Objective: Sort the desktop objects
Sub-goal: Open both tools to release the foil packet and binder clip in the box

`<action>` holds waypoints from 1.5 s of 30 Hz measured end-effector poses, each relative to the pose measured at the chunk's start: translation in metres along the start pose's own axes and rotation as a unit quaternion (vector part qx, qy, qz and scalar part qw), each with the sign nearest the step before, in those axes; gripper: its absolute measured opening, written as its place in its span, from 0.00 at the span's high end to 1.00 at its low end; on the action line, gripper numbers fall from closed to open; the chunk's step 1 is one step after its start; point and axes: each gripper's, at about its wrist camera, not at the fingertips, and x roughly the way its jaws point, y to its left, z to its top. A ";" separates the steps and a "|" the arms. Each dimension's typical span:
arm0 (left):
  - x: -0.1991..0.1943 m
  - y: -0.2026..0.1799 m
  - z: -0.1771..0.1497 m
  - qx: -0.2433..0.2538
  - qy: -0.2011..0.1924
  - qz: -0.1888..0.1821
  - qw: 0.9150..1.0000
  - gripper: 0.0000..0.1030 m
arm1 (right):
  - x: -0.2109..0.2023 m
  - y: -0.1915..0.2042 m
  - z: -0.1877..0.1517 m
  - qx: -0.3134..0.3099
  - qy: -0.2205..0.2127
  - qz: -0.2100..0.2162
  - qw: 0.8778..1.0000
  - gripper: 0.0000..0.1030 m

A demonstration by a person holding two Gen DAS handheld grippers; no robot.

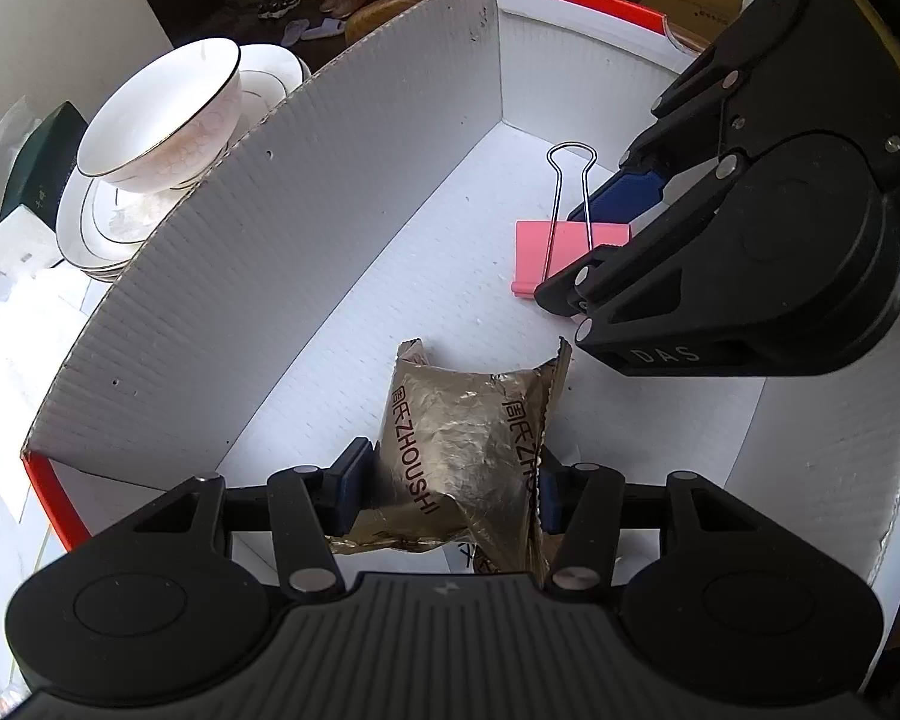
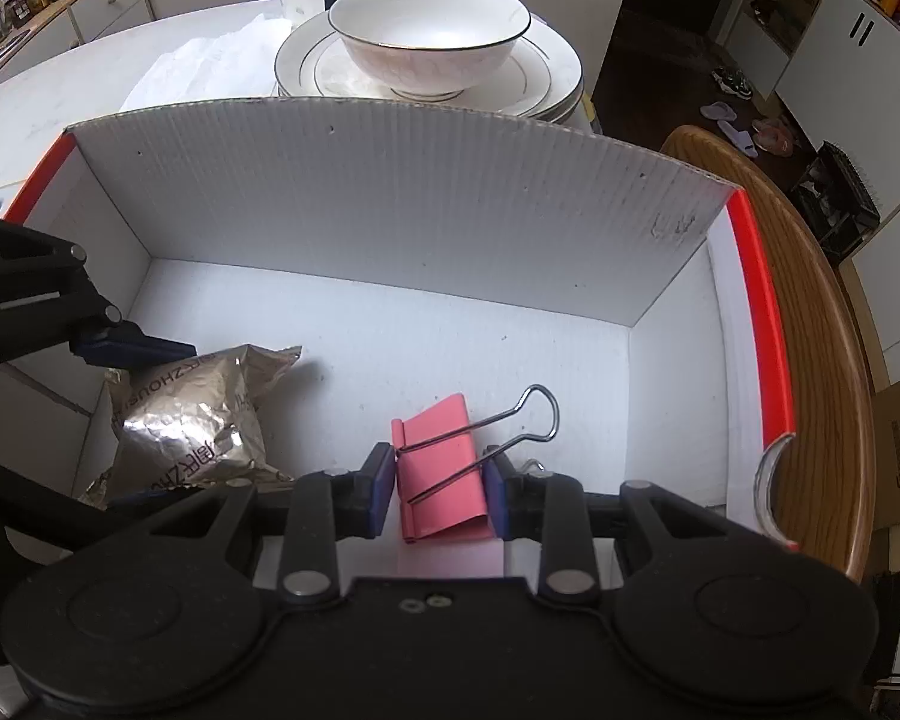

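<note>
Down inside the white cardboard box (image 2: 390, 204), a gold foil packet (image 1: 462, 450) is clamped between the left gripper (image 1: 447, 489) fingers, and a pink binder clip (image 2: 444, 468) is pinched by the right gripper (image 2: 438, 492) fingers. Both are held just above the box floor. Beyond the far wall, a bowl (image 2: 432, 36) is seen stacked on plates (image 2: 546, 90) on the table (image 2: 60, 96).

Left gripper (image 1: 450, 489) pointing steeply down; jaws part-closed, blue pads pressed on both sides of gold foil packet (image 1: 468, 450); right gripper (image 2: 439, 489) also pointing steeply down, close beside left; jaws narrow, pads clamped on flanks of pink binder clip (image 2: 444, 468)
</note>
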 end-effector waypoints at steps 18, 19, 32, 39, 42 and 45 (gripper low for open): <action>-0.028 -0.001 -0.008 -0.026 -0.038 -0.013 0.999 0.38 | -0.008 -0.005 -0.007 0.014 -0.010 -0.003 1.000 0.51; -0.031 -0.001 -0.010 -0.031 -0.042 -0.012 0.999 0.38 | -0.011 -0.006 -0.008 0.015 -0.013 0.000 1.000 0.51; -0.062 -0.007 -0.025 -0.071 -0.103 0.002 0.992 0.33 | -0.061 -0.012 -0.021 0.036 -0.081 0.038 0.995 0.34; -0.082 -0.010 -0.040 -0.084 -0.137 0.006 0.987 0.27 | -0.085 -0.009 -0.033 0.047 -0.125 0.065 0.989 0.29; -0.089 -0.010 -0.046 -0.093 -0.148 0.003 0.985 0.27 | -0.092 -0.006 -0.037 0.054 -0.138 0.074 0.986 0.28; -0.097 -0.007 -0.053 -0.107 -0.161 0.000 0.981 0.22 | -0.098 -0.001 -0.040 0.058 -0.151 0.075 0.984 0.27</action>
